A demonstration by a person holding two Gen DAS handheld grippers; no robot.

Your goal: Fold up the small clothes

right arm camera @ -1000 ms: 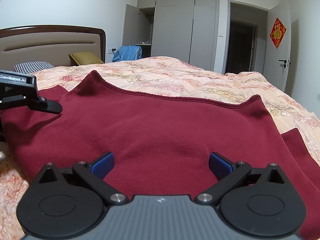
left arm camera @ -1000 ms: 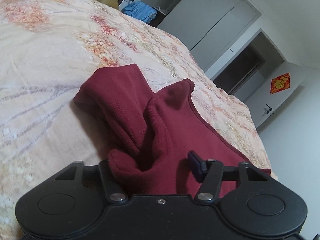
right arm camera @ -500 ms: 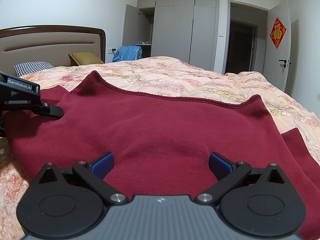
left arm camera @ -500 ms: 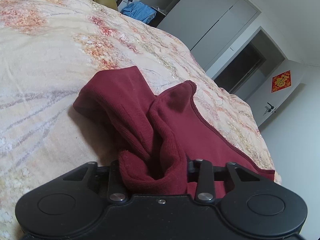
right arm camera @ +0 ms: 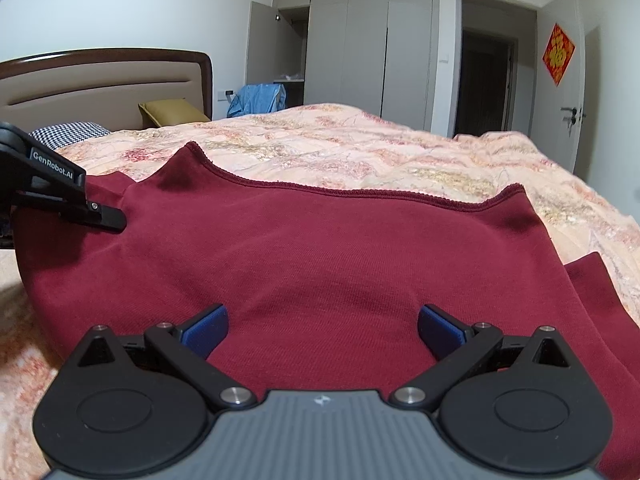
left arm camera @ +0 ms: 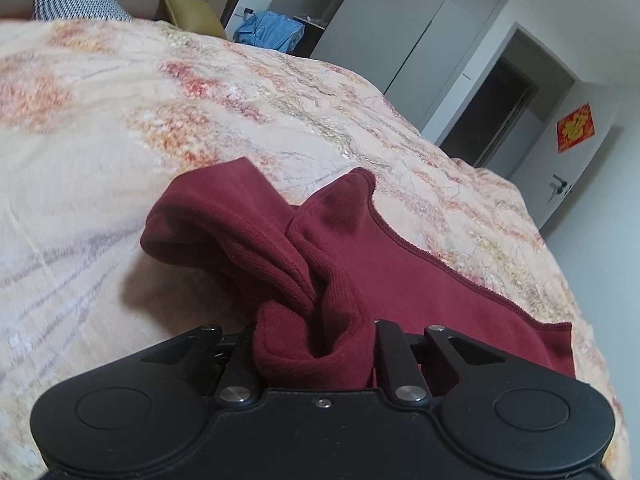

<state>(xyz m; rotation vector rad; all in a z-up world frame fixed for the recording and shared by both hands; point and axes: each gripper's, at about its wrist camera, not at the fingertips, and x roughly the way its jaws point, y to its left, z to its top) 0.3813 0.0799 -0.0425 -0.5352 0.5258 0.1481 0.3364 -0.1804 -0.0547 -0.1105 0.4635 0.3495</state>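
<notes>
A dark red garment (right arm camera: 320, 264) lies spread on the bed (right arm camera: 400, 152), over a peach floral cover, its scalloped hem toward the far side. The left gripper (left arm camera: 314, 344) has a bunched fold of the garment's left edge between its fingers, which are closing on the cloth and already press it from both sides; the fabric rises in a twisted ridge from that grip (the rest trails flat to the right). In the right wrist view this gripper shows at the left edge (right arm camera: 100, 216), on the garment's side. The right gripper (right arm camera: 322, 326) hovers low above the near part of the garment, its blue-padded fingers (right arm camera: 206, 328) spread wide, grasping nothing.
</notes>
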